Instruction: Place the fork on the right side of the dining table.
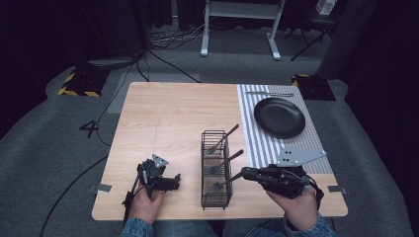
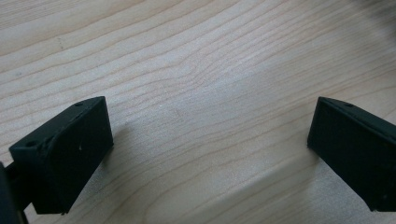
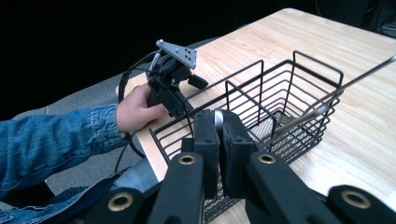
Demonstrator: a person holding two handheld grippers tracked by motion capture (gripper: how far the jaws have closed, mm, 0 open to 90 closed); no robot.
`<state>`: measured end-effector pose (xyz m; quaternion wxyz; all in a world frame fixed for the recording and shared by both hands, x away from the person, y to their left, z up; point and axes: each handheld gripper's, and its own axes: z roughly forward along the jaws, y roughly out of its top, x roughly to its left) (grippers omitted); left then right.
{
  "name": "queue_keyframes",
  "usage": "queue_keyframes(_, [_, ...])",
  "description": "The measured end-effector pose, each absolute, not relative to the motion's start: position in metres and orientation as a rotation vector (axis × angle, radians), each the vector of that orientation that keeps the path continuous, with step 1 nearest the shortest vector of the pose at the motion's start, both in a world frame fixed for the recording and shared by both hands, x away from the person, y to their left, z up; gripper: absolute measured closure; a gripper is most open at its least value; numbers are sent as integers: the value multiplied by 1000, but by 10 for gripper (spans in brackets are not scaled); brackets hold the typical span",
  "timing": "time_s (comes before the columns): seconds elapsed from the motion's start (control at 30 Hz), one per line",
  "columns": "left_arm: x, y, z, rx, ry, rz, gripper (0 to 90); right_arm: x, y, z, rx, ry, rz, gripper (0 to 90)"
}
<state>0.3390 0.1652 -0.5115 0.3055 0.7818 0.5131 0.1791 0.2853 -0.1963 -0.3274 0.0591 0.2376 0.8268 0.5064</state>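
Right gripper view, right gripper (image 3: 219,140) jaws clenched on fork (image 3: 217,119) handle, mostly hidden, left gripper (image 2: 205,154) jaws released.

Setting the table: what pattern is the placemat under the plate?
White-and-grey stripes on the placemat, clearest in the high view.

Table (image 1: 163,118): pale wood, visible grain, smooth satin finish; under my left gripper (image 2: 210,154) the grain runs in fine wavy lines.
Wire basket (image 1: 216,168): thin metal rod, black coated, slight sheen.
Forks (image 1: 225,136): bright polished metal; the fork handle (image 3: 218,120) pinched in my right gripper (image 3: 219,135) shows a silvery gleam.
Gripper pads: matt black, rubbery-looking, faintly scuffed; brass-coloured pivots on the arms.
Plate (image 1: 279,117): black, low gloss.
Mat (image 1: 267,133): striped woven cloth, grey and white.
My sleeve (image 3: 51,140): blue denim.
Floor (image 1: 59,143): grey carpet, rough.
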Motion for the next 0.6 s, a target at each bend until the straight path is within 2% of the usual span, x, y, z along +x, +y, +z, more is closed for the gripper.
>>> queue_keyframes(0.6, [339,164,-512,2063,1367,477,1,288,-217,-293,720,2437,1609,868])
